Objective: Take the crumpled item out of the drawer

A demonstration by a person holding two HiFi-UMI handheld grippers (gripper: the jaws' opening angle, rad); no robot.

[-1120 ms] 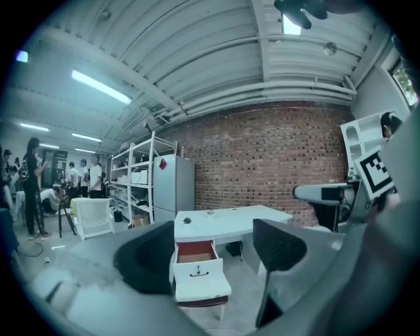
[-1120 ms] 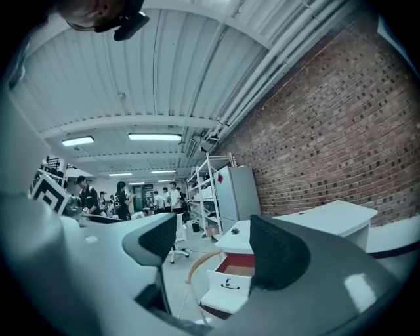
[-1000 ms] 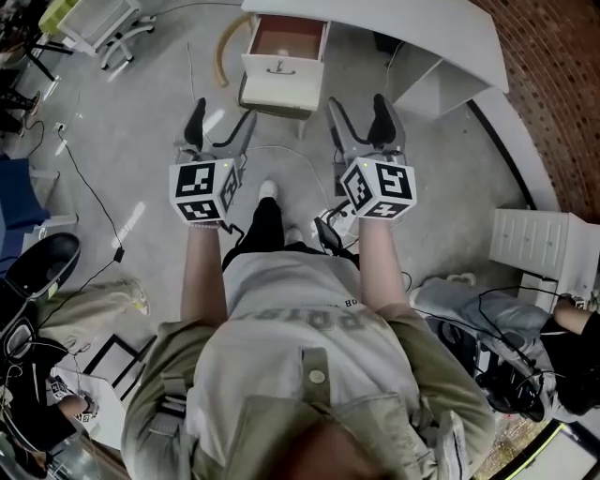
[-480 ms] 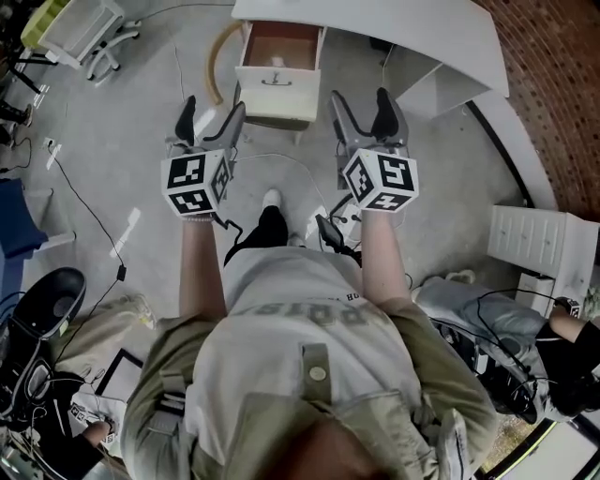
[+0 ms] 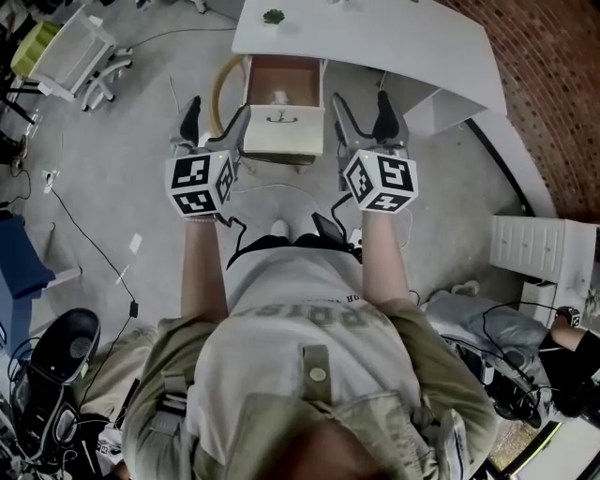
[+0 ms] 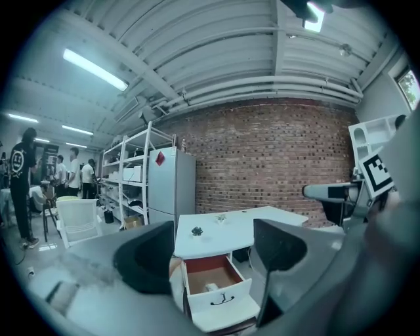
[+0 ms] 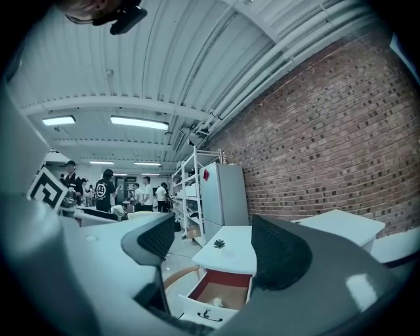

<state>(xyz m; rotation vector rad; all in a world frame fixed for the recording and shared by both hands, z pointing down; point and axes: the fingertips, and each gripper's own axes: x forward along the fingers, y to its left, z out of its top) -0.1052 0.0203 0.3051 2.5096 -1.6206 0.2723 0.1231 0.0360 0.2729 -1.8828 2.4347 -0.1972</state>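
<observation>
A white drawer [image 5: 283,131] stands pulled out from under a white desk [image 5: 375,42], its brown inside showing. A small pale crumpled item [image 5: 279,96] lies on the drawer's floor; it also shows as a crumpled item [image 6: 210,287] in the left gripper view and a crumpled item [image 7: 216,302] in the right gripper view. My left gripper [image 5: 216,117] is open, held in the air just left of the drawer front. My right gripper [image 5: 359,111] is open too, just right of the drawer. Neither holds anything.
A small green plant [image 5: 273,16] sits on the desk top. Cables [image 5: 89,202] trail over the grey floor at left. A white drawer unit [image 5: 539,246] stands at right. A brick wall [image 6: 275,161], a shelving rack [image 6: 128,180] and people [image 7: 105,190] are behind.
Both grippers have moved forward toward the drawer, and the person has stepped closer, so the drawer front now lies between the two grippers. Both stayed open.
</observation>
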